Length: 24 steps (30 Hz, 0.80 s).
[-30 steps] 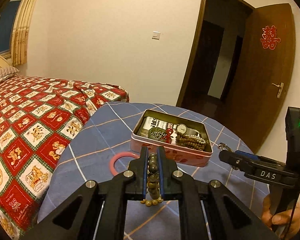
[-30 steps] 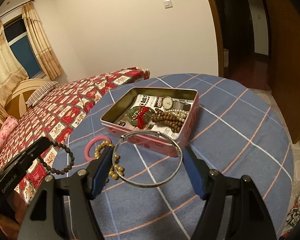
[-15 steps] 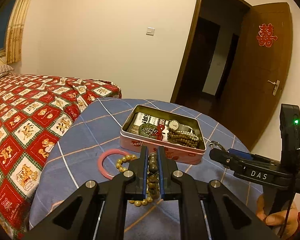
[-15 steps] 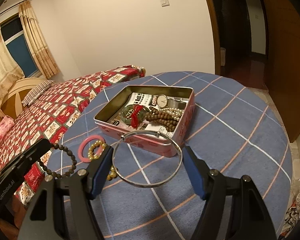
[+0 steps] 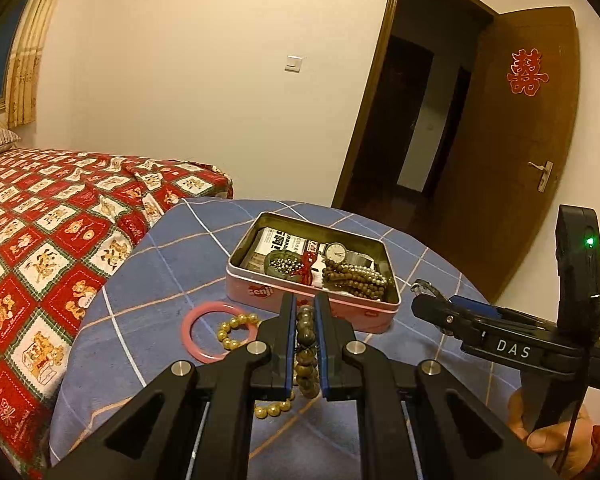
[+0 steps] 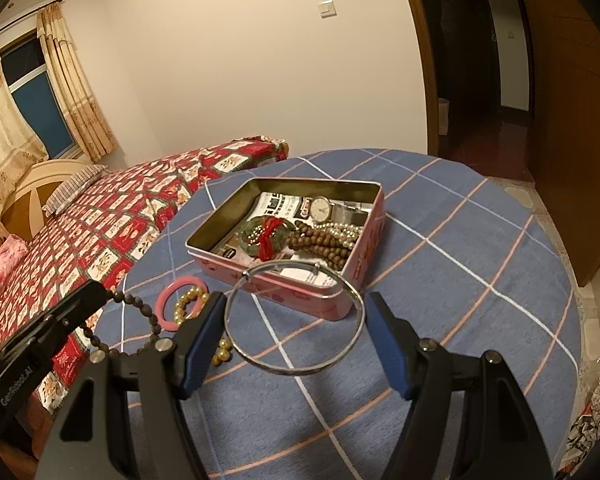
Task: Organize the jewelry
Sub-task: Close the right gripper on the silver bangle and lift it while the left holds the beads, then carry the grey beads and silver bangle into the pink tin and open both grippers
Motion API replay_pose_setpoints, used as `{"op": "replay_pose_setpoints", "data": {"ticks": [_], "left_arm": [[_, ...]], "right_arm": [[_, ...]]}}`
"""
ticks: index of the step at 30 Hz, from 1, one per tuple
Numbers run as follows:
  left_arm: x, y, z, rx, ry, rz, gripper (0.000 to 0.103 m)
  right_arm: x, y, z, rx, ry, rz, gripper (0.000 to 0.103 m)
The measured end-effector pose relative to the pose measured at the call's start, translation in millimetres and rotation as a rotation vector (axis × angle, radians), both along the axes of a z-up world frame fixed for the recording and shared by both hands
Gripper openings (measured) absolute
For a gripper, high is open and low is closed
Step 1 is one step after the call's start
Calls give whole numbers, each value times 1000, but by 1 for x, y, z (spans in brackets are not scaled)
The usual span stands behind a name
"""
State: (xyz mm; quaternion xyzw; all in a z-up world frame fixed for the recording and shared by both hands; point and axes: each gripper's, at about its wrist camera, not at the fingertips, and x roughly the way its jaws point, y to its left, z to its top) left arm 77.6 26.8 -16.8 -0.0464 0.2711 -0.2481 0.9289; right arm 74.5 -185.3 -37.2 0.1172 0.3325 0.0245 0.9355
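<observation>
over the last second i've drawn both grippers back from the pink tin [image 6: 284, 280], still at 12 o'clock. my left gripper [image 5: 304, 312] stays clamped on the dark bead bracelet [image 5: 305, 344]; my right gripper [image 6: 294, 324] holds the silver bangle [image 6: 294, 366] across wide fingers; neither is stowed yet.

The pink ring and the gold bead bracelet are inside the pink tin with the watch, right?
Not quite. The pink ring and the gold bead bracelet lie on the blue checked tablecloth beside the pink tin, not inside it. The watch is in the tin. The left wrist view shows this clearly.
</observation>
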Motion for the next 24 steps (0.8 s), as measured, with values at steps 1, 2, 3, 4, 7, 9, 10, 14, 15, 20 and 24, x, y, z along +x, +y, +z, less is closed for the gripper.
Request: {"op": "replay_pose_setpoints", "data": {"ticks": [1,2,3,4,7,9,10,14,15,20,24], "left_arm": [[0,-1,0,2,0,-2,8],[0,-2,-1,3,0,-5,8],[1,-3,-1,2,2,-6,8],[1,-3,-1,-1,3,-8,8],[3,-2,-1,-27,9,-20,8],[6,-3,2,-44,8,-28,8],[6,-3,3,-44,3,-29,8],[13,-11,12,-39,-26,-39,8],[17,-14,15,-38,-36,-42,8],[44,-30,30,-60,-73,-61,8],[75,-42,36,-85,-68,-70,8]], "right_arm": [[0,-1,1,1,0,-1,73],[1,-2,1,1,1,-2,73],[1,-2,1,1,1,-4,73],[1,-3,1,1,2,-5,73],[2,-4,1,0,1,-6,73],[3,-4,3,-6,-7,-4,73],[3,-4,4,-8,-11,-4,73],[13,-7,12,-12,-33,-11,73],[16,-8,14,-17,-40,-15,73],[45,-12,27,-30,-73,-34,73],[70,-15,28,-38,-76,-49,73]]}}
